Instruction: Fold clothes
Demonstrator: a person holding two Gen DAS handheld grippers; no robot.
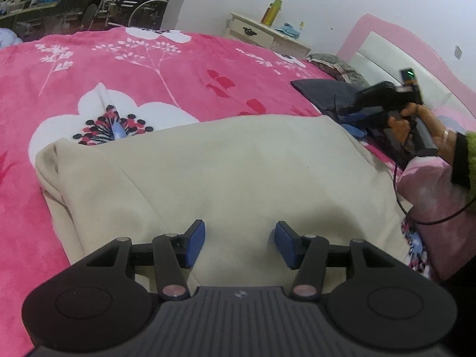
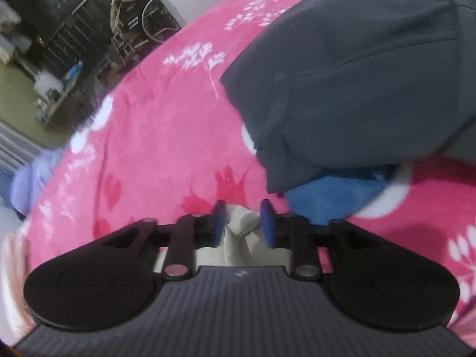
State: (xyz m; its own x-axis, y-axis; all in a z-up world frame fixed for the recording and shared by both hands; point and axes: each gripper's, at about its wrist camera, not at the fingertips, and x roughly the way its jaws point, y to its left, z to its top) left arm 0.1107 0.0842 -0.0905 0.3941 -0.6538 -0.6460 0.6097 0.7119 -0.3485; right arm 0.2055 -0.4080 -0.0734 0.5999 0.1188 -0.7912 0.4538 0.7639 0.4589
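The left gripper [image 1: 239, 244] hovers with fingers wide apart, empty, above the cream fleece garment [image 1: 226, 172]; the right gripper [image 2: 241, 223] has its fingers partly closed around a bunched fold of that cloth.

No readable text, labels, brands or numbers anywhere, in either wrist view

Home bedroom, pink floral bedspread [image 1: 184, 68], pink headboard [image 1: 386, 38], cream nightstand [image 1: 267, 37], wheelchair [image 1: 142, 6] beyond
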